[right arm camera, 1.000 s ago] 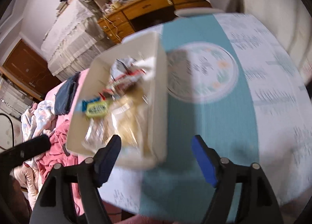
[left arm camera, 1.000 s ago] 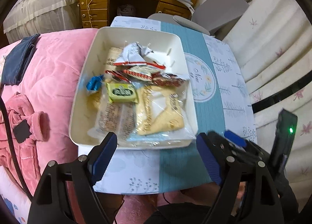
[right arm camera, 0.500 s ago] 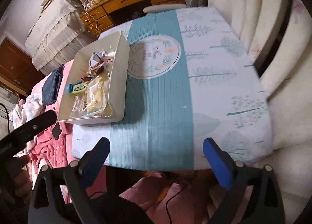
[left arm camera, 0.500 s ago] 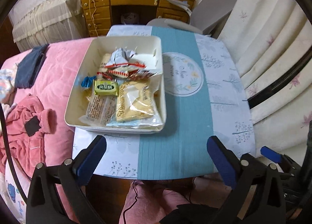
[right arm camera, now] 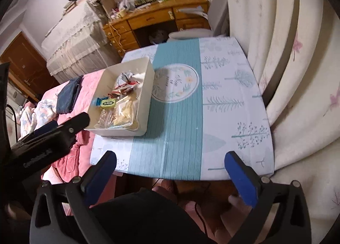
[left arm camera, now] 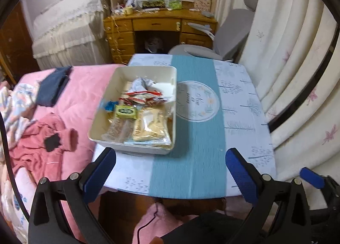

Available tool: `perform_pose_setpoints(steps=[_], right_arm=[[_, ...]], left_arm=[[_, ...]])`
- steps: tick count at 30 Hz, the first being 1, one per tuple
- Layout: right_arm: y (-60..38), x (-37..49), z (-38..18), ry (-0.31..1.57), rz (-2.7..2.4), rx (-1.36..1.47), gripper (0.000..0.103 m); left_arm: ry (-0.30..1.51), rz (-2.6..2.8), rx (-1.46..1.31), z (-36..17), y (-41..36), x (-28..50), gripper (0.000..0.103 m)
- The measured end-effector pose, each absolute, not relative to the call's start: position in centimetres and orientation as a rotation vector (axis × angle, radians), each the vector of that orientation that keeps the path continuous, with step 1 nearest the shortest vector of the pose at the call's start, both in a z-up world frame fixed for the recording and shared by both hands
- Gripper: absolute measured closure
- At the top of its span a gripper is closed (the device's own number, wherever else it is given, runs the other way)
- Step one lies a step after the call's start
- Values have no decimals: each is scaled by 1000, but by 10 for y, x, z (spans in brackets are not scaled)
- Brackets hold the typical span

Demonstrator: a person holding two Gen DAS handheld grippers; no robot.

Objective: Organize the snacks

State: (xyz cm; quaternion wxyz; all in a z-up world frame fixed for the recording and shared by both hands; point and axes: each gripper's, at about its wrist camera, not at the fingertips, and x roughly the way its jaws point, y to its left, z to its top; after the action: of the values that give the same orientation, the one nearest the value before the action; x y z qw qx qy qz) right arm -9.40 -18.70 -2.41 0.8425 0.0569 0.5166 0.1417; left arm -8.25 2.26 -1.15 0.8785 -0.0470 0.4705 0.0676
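I am holding the left gripper (left arm camera: 170, 171) wide and empty and the right gripper (right arm camera: 170, 171), its jaws opening on nothing, off the near edge of the table (left arm camera: 191, 169), since the snacks (left arm camera: 138, 114) are lying gathered inside the white bin (left arm camera: 131, 148) on its left side.

Matt cream plastic bin (left arm camera: 102, 114); glossy crinkled snack wrappers (left arm camera: 146, 125); ribbed woven tablecloth (left arm camera: 191, 167); varnished wood desk (left arm camera: 157, 24).

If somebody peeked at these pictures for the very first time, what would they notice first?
Probably the white tray packed with wrapped snacks, sitting at the table's left edge beside the pink bed. Next, the teal stripe running down the tablecloth, with a round flower design right of the tray.
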Motion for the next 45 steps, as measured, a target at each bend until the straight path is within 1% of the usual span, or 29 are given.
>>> perform_pose_setpoints(steps=[9,26,45], right_arm=[[-186,-96,-18,1040,282,79,0],[-182,-94,-30,1097,284,77,0],[-182,-91,-35,1116,285,81,0]], left_arm=[[929,173,-90,-4,18,-93,1],[934,162,-73,-4,10,-93,1],[936,167,-69,-5,7,-92,1]])
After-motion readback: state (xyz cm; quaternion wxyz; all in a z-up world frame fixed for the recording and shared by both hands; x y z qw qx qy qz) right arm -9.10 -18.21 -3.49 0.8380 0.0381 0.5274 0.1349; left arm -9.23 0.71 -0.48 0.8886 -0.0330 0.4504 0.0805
